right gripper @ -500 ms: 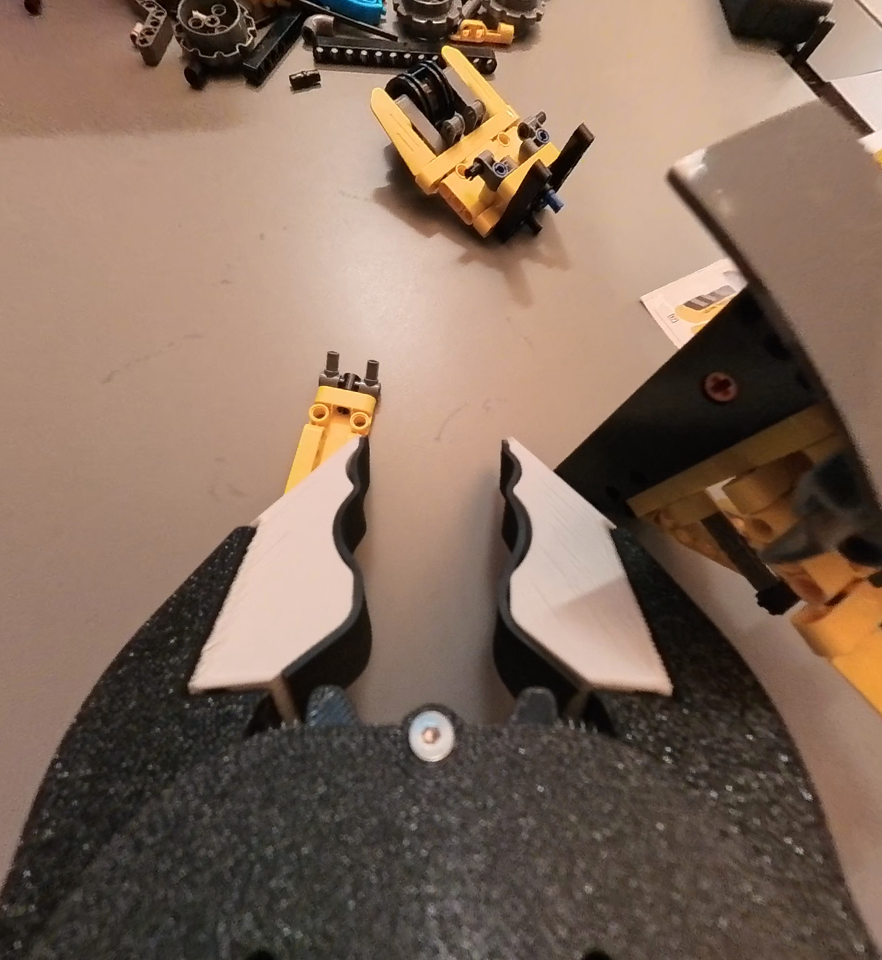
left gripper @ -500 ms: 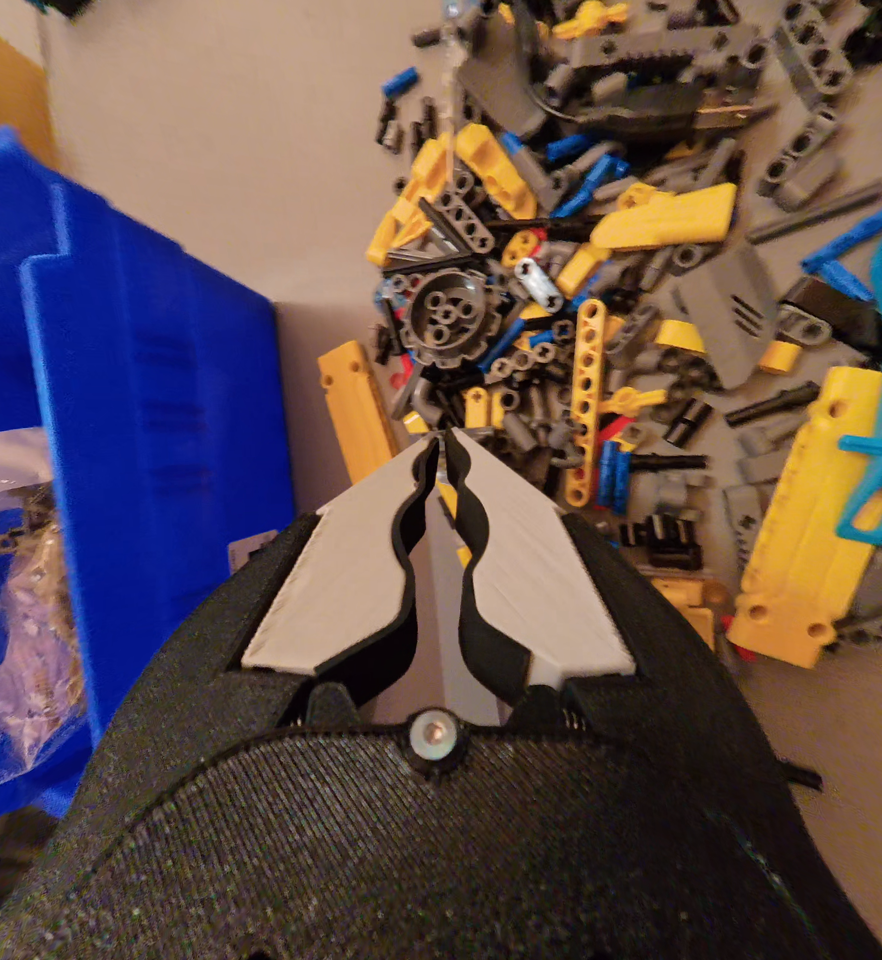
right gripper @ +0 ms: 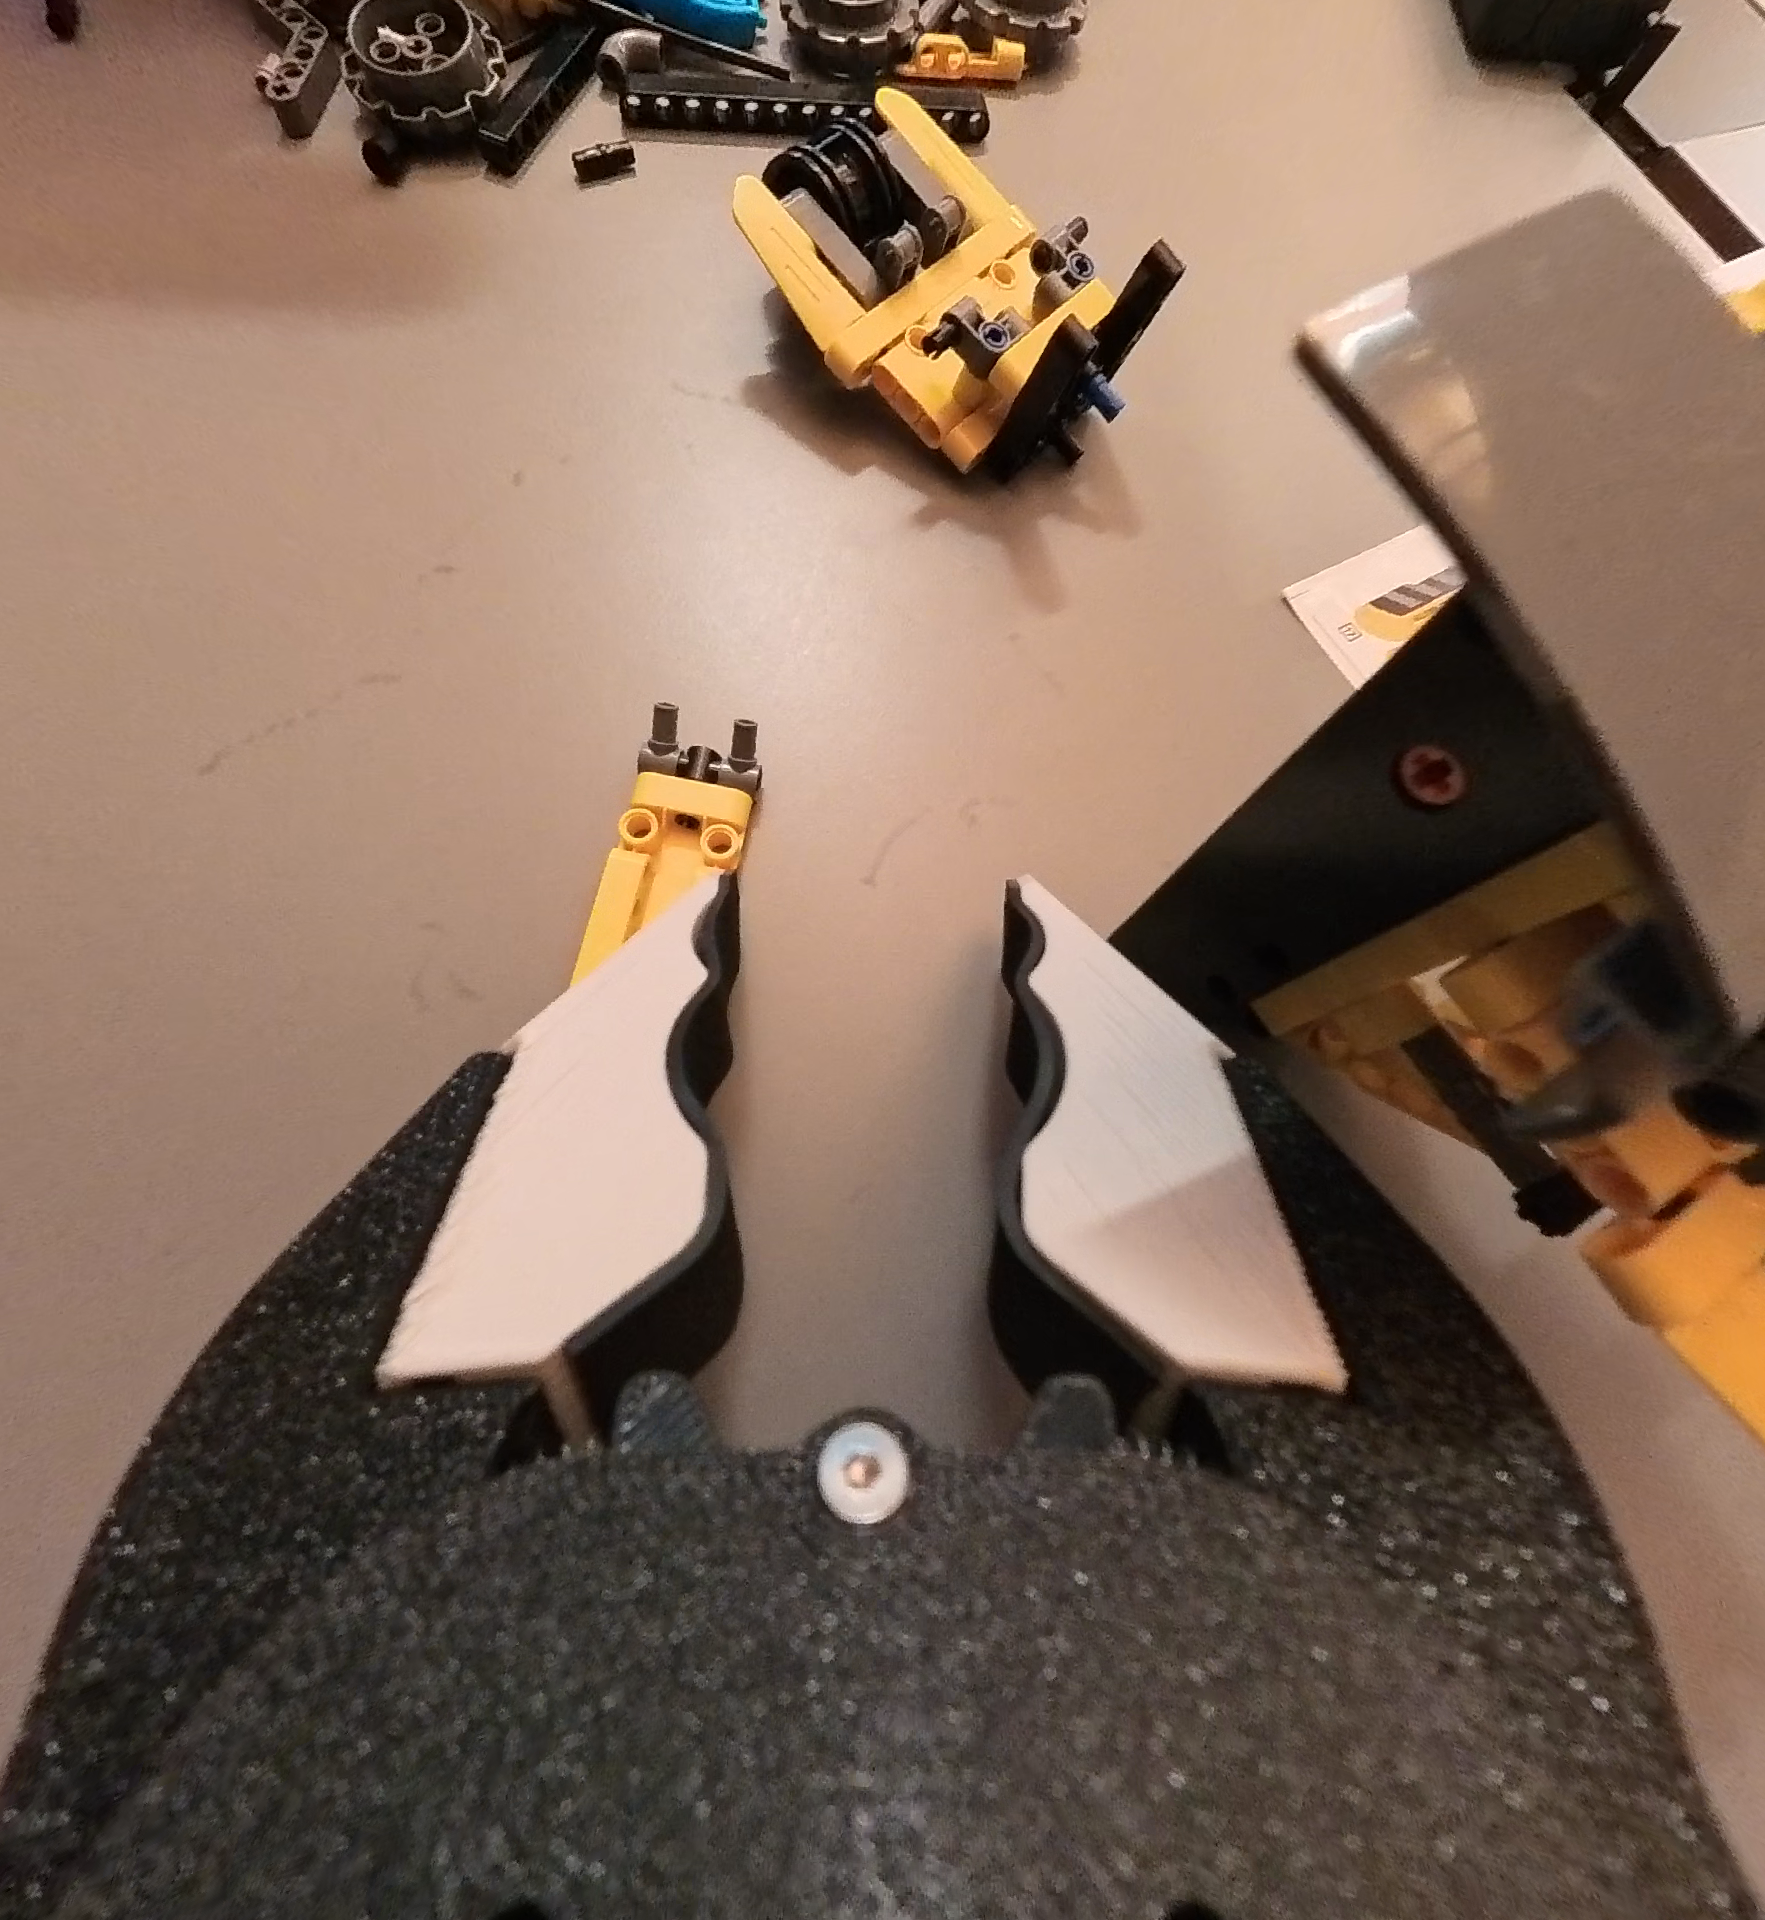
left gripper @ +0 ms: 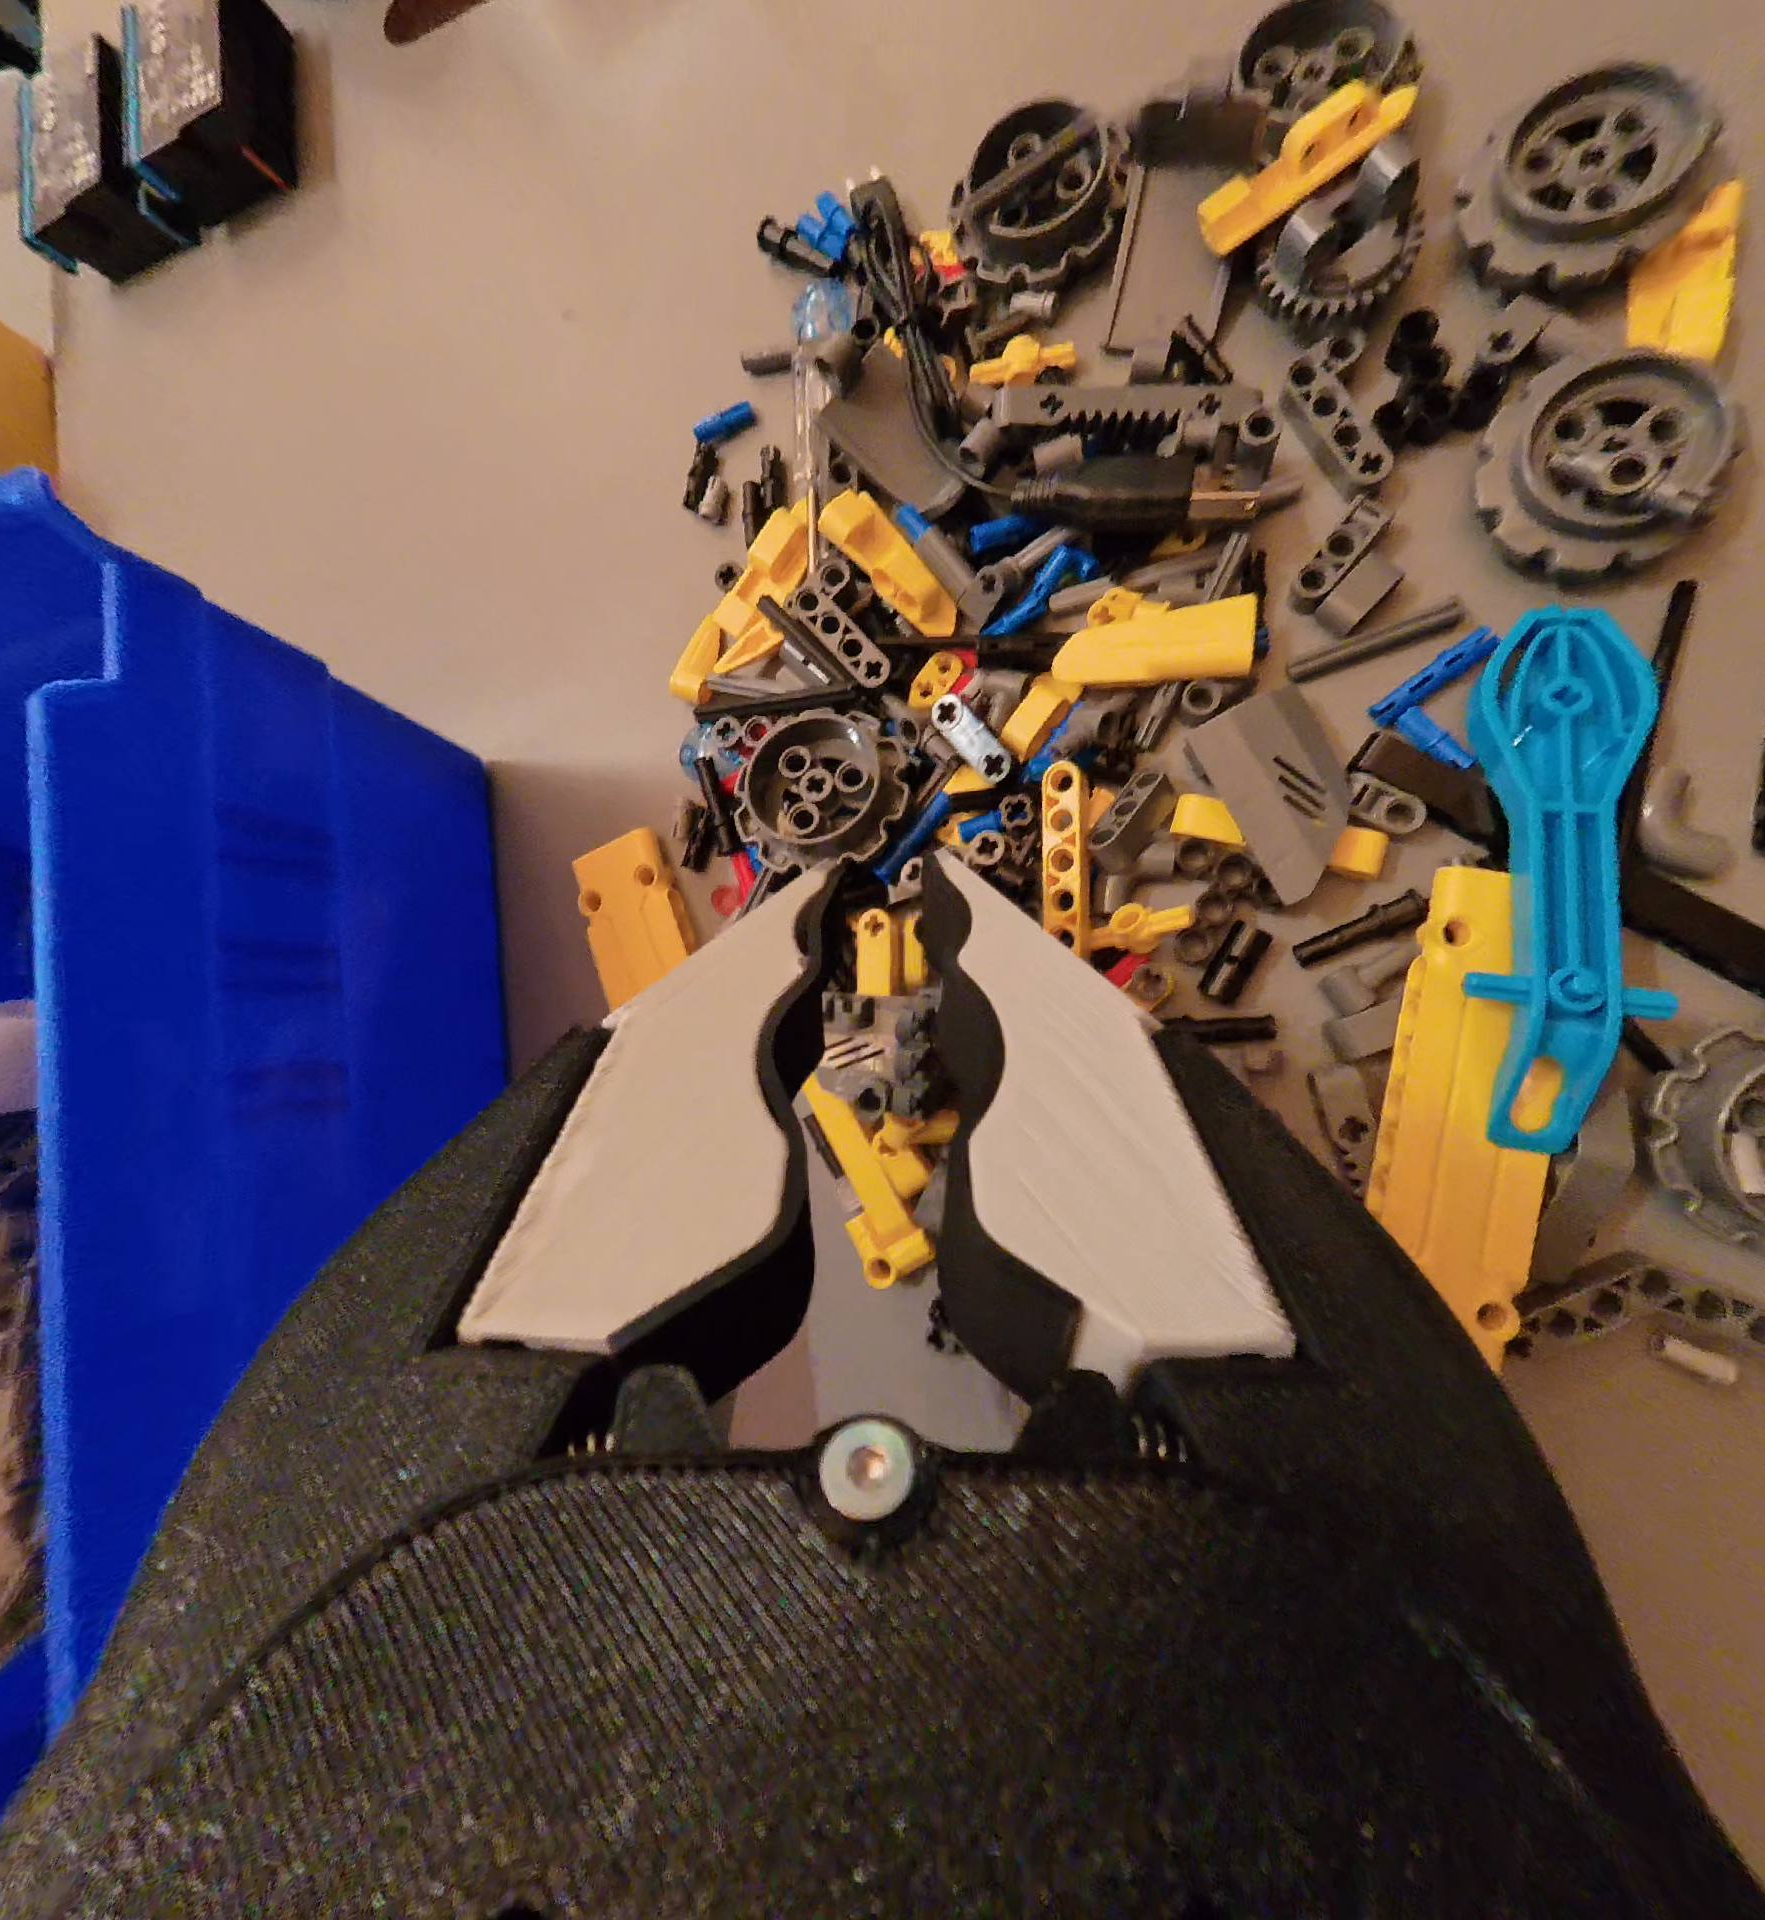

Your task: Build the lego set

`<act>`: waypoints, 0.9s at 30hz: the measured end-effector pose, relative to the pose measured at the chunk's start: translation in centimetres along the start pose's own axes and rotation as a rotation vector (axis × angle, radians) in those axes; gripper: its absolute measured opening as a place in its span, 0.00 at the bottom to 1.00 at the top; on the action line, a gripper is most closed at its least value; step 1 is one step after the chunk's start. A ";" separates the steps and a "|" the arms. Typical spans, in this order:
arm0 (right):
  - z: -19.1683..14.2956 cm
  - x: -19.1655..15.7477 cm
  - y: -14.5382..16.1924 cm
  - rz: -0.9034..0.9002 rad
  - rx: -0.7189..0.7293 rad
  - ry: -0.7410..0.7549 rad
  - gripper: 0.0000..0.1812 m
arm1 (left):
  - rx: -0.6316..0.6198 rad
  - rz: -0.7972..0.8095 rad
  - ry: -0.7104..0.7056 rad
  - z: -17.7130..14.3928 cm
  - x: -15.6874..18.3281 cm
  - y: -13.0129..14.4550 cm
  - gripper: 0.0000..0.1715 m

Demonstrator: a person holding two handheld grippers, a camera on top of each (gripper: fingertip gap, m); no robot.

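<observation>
The left gripper [left gripper: 878, 883] hangs over a heap of yellow, grey, black and blue plastic building pieces [left gripper: 1013, 644] on the grey table [left gripper: 442, 468], its jaws slightly parted with nothing pinched between them. A dark grey toothed wheel [left gripper: 821, 784] lies just past its tips, and a blue plastic bin [left gripper: 234, 987] stands at the table's left edge. A turquoise plastic separator tool [left gripper: 1564, 862] rests on a long yellow panel [left gripper: 1460, 1122].

The right gripper [right gripper: 870, 899] sits low over bare table with jaws wide apart and empty. A small yellow beam assembly with dark grey pins [right gripper: 675, 842] lies beside its left finger [right gripper: 587, 1132]. A yellow and black partly built model [right gripper: 945, 301] stands farther off.
</observation>
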State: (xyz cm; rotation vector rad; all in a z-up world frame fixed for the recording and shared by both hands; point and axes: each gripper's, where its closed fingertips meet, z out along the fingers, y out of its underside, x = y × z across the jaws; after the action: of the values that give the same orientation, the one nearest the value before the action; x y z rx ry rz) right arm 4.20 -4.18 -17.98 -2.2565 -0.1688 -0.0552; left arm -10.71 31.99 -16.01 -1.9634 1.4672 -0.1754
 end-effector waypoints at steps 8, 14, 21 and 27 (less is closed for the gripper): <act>0.0 0.0 0.0 -0.010 0.002 0.010 0.28 | 0.268 -0.093 0.135 -2.2 1.9 -4.8 0.17; -0.4 0.4 -0.6 -0.065 0.037 0.077 0.24 | 0.463 -0.135 0.228 -4.1 4.0 -7.4 0.21; -2.9 -1.5 -5.4 -0.102 0.166 0.179 0.04 | 0.521 -0.166 0.150 -7.3 5.3 -6.5 0.10; -2.2 -7.4 -11.6 -0.124 0.296 0.127 0.00 | 0.391 -0.072 0.129 -6.8 4.9 -1.8 0.00</act>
State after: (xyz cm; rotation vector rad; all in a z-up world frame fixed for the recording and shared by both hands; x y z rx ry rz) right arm -4.76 0.62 -8.41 -1.9394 -0.2326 -0.2249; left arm -10.77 24.93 -11.10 -1.7091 1.3235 -0.5855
